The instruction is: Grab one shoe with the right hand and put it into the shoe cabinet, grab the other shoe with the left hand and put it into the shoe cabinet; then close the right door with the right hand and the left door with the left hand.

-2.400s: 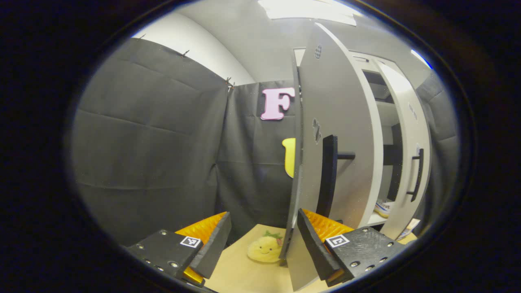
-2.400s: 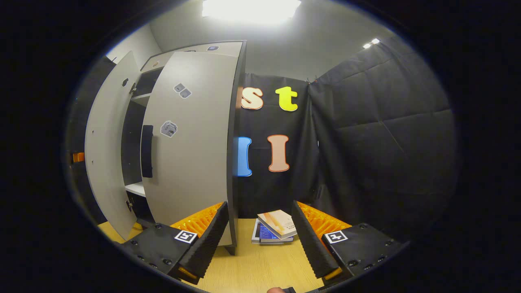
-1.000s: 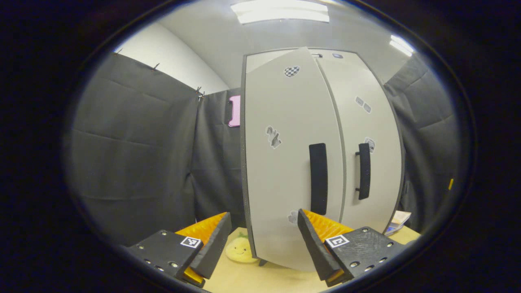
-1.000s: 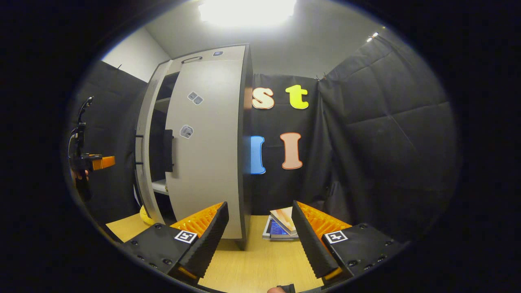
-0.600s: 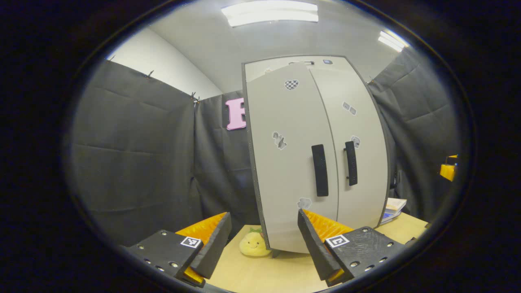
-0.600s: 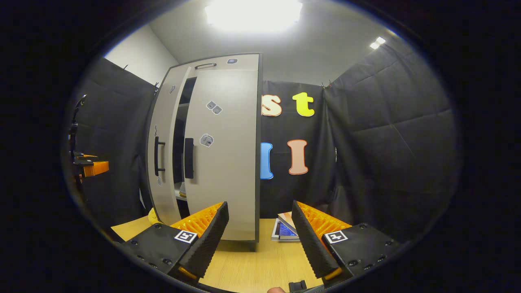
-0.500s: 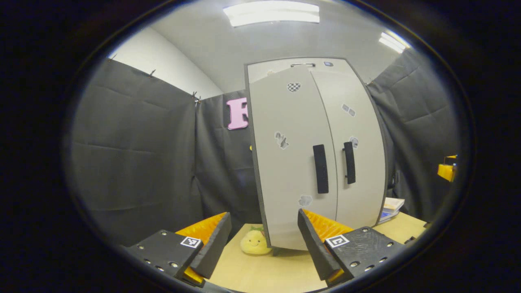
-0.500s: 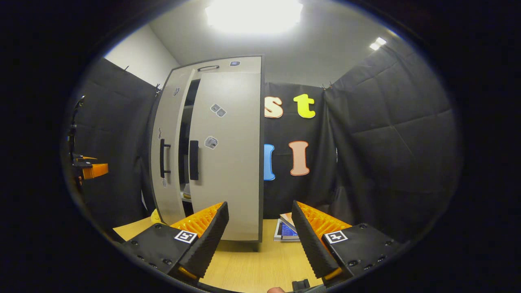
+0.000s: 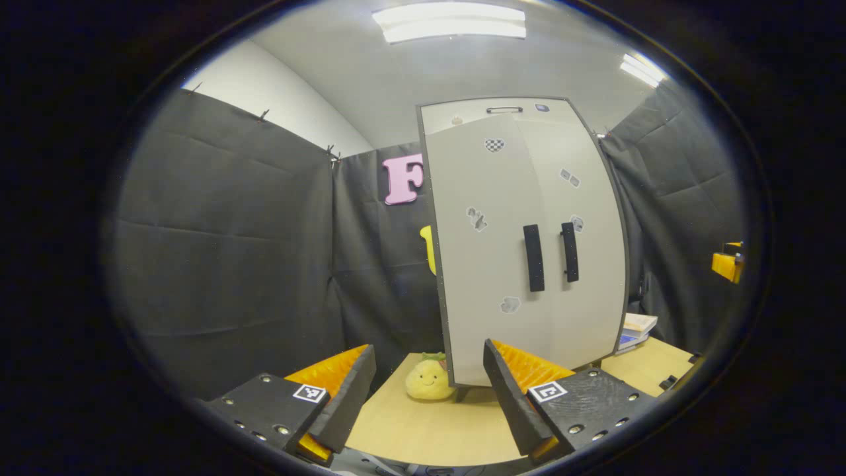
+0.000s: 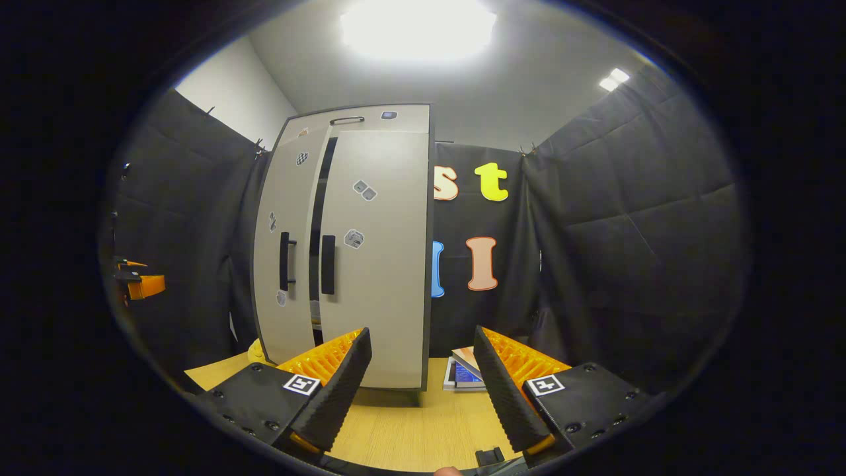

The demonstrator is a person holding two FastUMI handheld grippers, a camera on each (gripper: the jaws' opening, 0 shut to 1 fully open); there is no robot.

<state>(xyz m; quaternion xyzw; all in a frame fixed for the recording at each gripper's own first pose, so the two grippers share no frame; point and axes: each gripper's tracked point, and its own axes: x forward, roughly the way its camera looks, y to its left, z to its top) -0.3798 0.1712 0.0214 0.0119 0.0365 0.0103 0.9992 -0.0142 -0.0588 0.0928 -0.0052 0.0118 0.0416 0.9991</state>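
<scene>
The pale grey shoe cabinet (image 9: 529,198) stands on the wooden table, a black handle on each door. In the left gripper view the left door (image 9: 486,277) and right door (image 9: 588,277) look almost flush. From the right gripper view a narrow dark gap (image 10: 318,225) separates the left door (image 10: 281,198) from the right door (image 10: 383,264). The doors hide the cabinet's inside. My left gripper (image 9: 429,390) is open, holds nothing and is well back from the cabinet. My right gripper (image 10: 423,383) is open too, holds nothing and is off the right door's edge.
A yellow plush toy (image 9: 428,385) lies at the cabinet's left foot. Stacked books (image 10: 462,371) lie on the table right of the cabinet. The right gripper (image 9: 726,263) shows at the far right, the left gripper (image 10: 142,284) at the far left. Black cloth walls surround the table (image 10: 410,430).
The left door has swung from wide open to nearly shut, and the gap between the doors has narrowed. Both grippers have drawn back from the cabinet, staying open.
</scene>
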